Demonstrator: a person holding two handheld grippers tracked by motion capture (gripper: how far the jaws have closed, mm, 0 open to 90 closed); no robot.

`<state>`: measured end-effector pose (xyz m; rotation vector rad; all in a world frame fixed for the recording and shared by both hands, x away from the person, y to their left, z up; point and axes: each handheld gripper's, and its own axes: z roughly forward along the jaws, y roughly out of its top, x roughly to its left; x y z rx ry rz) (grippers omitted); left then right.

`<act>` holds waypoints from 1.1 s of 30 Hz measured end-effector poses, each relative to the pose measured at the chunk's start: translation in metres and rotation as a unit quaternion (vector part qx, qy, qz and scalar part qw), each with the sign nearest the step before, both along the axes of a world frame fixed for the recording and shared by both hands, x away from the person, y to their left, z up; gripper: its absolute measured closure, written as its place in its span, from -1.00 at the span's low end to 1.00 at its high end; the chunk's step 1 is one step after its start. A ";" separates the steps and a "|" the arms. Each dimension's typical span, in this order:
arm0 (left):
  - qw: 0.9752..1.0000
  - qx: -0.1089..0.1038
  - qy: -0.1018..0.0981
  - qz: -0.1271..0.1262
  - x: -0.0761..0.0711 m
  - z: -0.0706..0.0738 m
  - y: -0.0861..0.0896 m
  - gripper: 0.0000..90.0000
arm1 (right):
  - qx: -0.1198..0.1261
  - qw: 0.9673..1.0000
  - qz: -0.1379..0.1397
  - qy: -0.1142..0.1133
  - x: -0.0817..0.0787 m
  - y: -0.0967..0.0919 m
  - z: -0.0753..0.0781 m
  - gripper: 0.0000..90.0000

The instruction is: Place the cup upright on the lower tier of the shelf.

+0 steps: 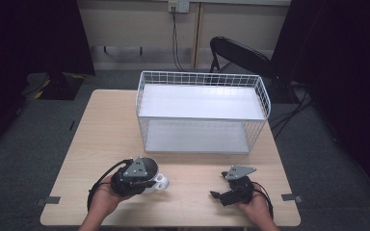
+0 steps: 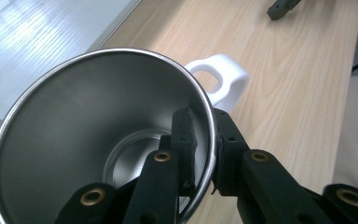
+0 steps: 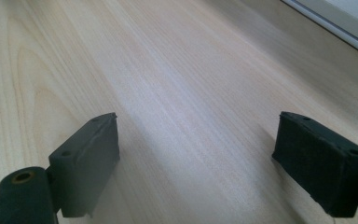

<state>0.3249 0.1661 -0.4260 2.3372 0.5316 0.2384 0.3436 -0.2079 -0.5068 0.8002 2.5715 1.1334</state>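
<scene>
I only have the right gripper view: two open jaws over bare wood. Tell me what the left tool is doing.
Observer: The left tool is shut on the rim of a steel mug, one jaw inside, one outside.
Operator: Say where the handle sits.
Observer: The white handle sticks out just beyond the gripped spot, toward the right tool.
Operator: Give me the mug's surroundings.
Observer: It stands on the table in front of a white wire basket, apart from it.
</scene>
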 end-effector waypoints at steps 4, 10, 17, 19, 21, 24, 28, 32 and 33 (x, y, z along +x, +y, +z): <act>1.000 0.002 -0.003 -0.005 0.000 0.001 0.000 0.83 | 0.000 1.000 0.000 0.000 0.000 0.000 0.000 -0.71; 1.000 -0.021 -0.005 0.014 0.004 0.000 0.003 0.83 | 0.000 1.000 0.001 0.000 0.000 0.000 0.000 -0.71; 0.999 -0.023 -0.017 0.020 0.008 0.006 0.001 0.83 | 0.000 1.000 0.002 0.001 0.000 0.000 0.000 -0.71; 0.999 -0.024 -0.020 0.023 0.008 0.007 0.000 0.83 | 0.000 1.000 0.002 0.001 0.000 0.000 0.000 -0.71; 0.999 -0.024 -0.022 0.024 0.010 0.009 -0.001 0.83 | 0.000 1.000 0.002 0.000 0.000 0.000 0.000 -0.71; 0.999 -0.025 -0.031 0.030 0.013 0.011 -0.004 0.83 | 0.000 1.000 0.002 0.001 0.000 0.000 0.000 -0.71; 0.998 -0.027 -0.041 0.037 0.016 0.013 -0.007 0.83 | 0.000 1.000 0.002 0.001 0.000 0.000 0.000 -0.71; 0.998 -0.026 -0.050 0.041 0.019 0.017 -0.011 0.83 | 0.000 1.000 0.002 0.000 0.000 -0.001 0.000 -0.71; 0.998 -0.026 -0.050 0.041 0.019 0.017 -0.011 0.83 | 0.000 1.000 0.002 0.000 0.000 -0.001 0.000 -0.71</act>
